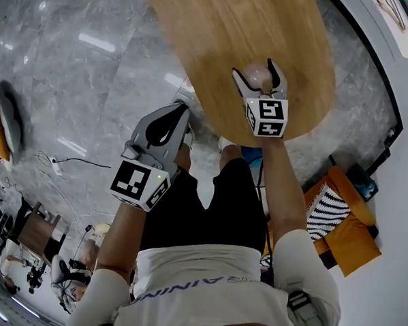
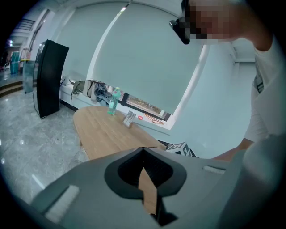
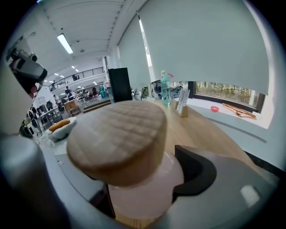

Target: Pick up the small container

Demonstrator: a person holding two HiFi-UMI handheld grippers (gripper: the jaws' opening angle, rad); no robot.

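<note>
The small container [image 1: 257, 78] is a pale pink jar with a round wooden lid [image 3: 118, 141]. It is at the near end of the oval wooden table [image 1: 252, 25]. My right gripper [image 1: 255, 67] has one jaw on each side of the jar body [image 3: 145, 190], and both press against it. Whether the jar still rests on the wood I cannot tell. My left gripper [image 1: 181, 110] hangs off the table's left edge over the floor, its jaws together and nothing between them [image 2: 143, 150].
A green bottle [image 3: 166, 88] and a small card stand [image 3: 182, 103] are at the table's far end near the window sill. A black cabinet [image 2: 49, 78] stands on the marble floor to the left. The person's legs are under the table's near edge.
</note>
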